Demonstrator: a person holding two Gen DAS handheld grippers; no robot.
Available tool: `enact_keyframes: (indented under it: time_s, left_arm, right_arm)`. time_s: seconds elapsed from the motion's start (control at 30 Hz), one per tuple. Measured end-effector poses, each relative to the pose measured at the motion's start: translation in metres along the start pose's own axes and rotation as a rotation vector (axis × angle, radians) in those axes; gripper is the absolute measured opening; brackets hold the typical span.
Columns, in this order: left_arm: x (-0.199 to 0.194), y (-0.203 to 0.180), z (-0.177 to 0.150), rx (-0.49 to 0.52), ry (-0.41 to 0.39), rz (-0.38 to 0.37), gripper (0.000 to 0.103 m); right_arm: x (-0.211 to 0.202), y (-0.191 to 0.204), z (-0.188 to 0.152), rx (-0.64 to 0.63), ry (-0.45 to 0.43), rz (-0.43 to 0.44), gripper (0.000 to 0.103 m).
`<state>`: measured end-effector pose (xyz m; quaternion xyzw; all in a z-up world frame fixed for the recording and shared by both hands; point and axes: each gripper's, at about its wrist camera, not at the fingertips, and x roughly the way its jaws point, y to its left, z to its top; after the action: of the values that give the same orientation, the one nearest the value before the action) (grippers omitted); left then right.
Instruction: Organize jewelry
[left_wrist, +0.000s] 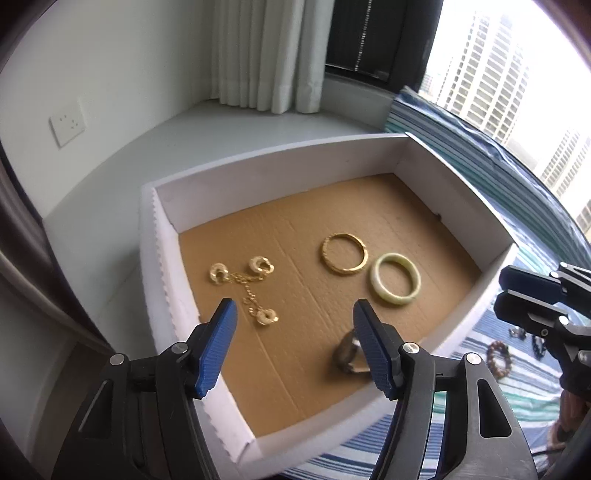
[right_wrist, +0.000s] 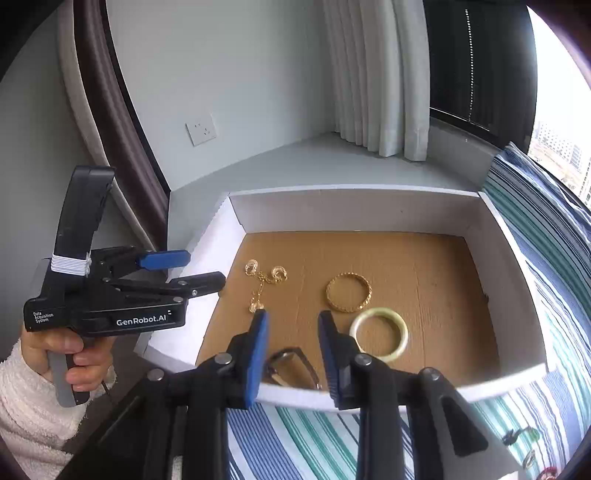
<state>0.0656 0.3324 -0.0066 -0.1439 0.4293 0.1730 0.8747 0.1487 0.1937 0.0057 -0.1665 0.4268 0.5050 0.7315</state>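
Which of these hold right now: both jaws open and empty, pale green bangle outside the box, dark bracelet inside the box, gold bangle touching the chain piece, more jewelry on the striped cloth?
1. Both the left gripper and right gripper have open, empty jaws. True.
2. The pale green bangle lies outside the box. False: it lies inside, beside the gold bangle.
3. A dark bracelet lies in the box. True.
4. The gold bangle touches the gold chain piece. False: bare cardboard separates them.
5. More jewelry, such as a beaded bracelet, remains on the striped cloth. True.
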Motion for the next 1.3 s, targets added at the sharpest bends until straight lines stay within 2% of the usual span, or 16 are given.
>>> enact_keyframes:
  time_s: [0.13, 0.37, 0.4, 0.47, 0.6, 0.67, 0.77, 0.87, 1.07, 1.2, 1.3]
  left_arm:
    - [-0.015, -0.047, -0.029, 0.074, -0.015, -0.090, 0.078]
    - [-0.021, -0.143, -0.081, 0.222, 0.020, -0.239, 0.079]
    - [-0.021, -0.156, -0.087, 0.237, 0.025, -0.259, 0.079]
    - [-0.021, -0.179, -0.099, 0.266, 0.037, -0.298, 0.080]
    - [-0.018, -0.221, -0.121, 0.331, 0.066, -0.340, 0.083]
    - [-0.017, -0.237, -0.131, 0.355, 0.082, -0.364, 0.086]
    - [-0.017, -0.253, -0.146, 0.376, 0.096, -0.381, 0.093]
    - [-0.017, -0.267, -0.158, 0.404, 0.108, -0.387, 0.093]
    - [-0.021, -0.278, -0.171, 0.429, 0.118, -0.395, 0.093]
    - [-0.025, -0.280, -0.173, 0.425, 0.088, -0.390, 0.096]
    - [-0.028, -0.280, -0.174, 0.418, 0.064, -0.386, 0.096]
  right_arm:
    - [-0.034, -0.007, -0.047, 0.041, -0.032, -0.061, 0.028]
    - [-0.102, -0.036, -0.145, 0.130, -0.035, -0.272, 0.029]
    - [-0.112, -0.040, -0.159, 0.149, -0.034, -0.305, 0.031]
    - [-0.129, -0.050, -0.186, 0.197, -0.032, -0.370, 0.047]
    - [-0.161, -0.066, -0.237, 0.313, -0.020, -0.473, 0.053]
    - [-0.174, -0.073, -0.261, 0.370, -0.010, -0.523, 0.066]
    - [-0.185, -0.077, -0.292, 0.428, 0.006, -0.577, 0.071]
    - [-0.190, -0.077, -0.320, 0.471, 0.021, -0.603, 0.075]
    - [-0.200, -0.077, -0.349, 0.540, 0.013, -0.640, 0.075]
    - [-0.203, -0.077, -0.347, 0.523, 0.006, -0.664, 0.077]
    - [-0.207, -0.076, -0.343, 0.528, -0.016, -0.638, 0.078]
